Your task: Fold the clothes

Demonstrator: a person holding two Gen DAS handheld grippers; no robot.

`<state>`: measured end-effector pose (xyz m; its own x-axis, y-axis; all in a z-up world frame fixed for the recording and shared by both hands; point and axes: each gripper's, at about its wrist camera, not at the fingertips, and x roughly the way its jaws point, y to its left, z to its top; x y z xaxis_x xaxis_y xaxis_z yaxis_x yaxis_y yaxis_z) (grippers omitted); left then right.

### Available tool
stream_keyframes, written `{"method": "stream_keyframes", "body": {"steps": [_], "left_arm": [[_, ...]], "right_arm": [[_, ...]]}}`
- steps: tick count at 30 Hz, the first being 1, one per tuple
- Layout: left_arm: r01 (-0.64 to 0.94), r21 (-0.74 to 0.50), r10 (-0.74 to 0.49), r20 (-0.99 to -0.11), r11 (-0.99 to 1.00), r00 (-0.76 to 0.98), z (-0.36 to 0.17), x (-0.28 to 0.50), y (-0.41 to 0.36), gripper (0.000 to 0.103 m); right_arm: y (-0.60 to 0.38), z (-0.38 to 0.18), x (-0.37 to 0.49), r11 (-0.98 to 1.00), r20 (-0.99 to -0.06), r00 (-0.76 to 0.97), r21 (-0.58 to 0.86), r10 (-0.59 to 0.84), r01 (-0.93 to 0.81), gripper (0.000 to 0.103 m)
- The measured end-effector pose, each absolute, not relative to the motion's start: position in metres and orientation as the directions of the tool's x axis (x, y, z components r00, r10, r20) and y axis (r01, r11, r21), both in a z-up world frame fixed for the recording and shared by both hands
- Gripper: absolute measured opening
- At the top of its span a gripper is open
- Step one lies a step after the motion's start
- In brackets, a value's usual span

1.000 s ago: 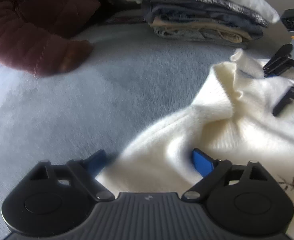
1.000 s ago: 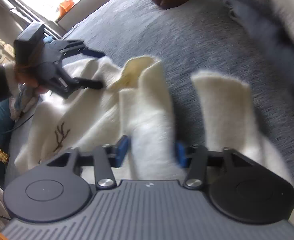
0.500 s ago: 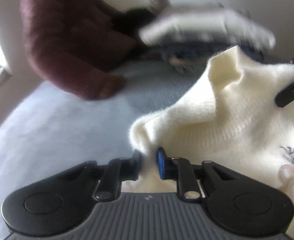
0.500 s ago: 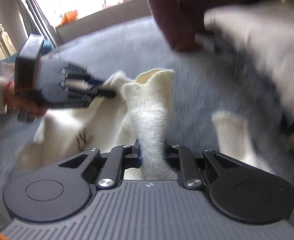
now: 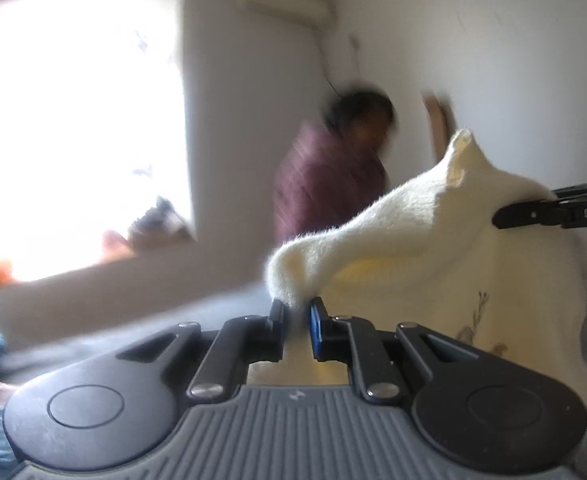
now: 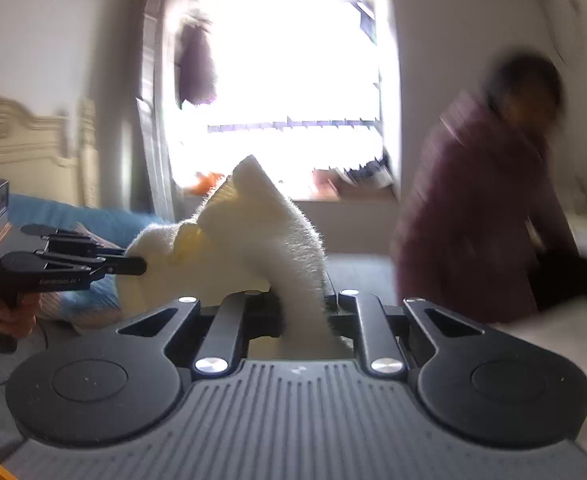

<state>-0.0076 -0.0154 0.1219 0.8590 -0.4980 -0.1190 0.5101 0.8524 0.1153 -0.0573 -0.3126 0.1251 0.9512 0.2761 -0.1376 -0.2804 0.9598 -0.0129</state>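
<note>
Holding the cream sweater up off the bed, both tools roughly level. Left gripper pinched tight on one fuzzy edge, right gripper clamped on another, fabric draped between. Blurry person in maroon behind.

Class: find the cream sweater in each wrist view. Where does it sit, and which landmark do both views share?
Left wrist: sweater fills the right half, pinched low centre.
Right wrist: sweater at centre, rising from the near gripper.
Shared landmark: the bright window.
</note>
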Motion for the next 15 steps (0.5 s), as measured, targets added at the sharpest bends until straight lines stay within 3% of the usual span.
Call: {"method": "stream_keyframes", "body": {"steps": [9, 15], "left_arm": [[0.397, 0.073, -0.404, 0.186, 0.915, 0.896, 0.212, -0.084, 0.047, 0.013], [0.367, 0.106, -0.381, 0.316, 0.924, 0.869, 0.258, -0.136, 0.054, 0.013]], "right_arm": [[-0.254, 0.220, -0.095, 0.917, 0.127, 0.912, -0.149, 0.389, -0.370, 0.013], [-0.252, 0.261, -0.129, 0.894, 0.236, 0.865, -0.192, 0.442, -0.405, 0.013]]}}
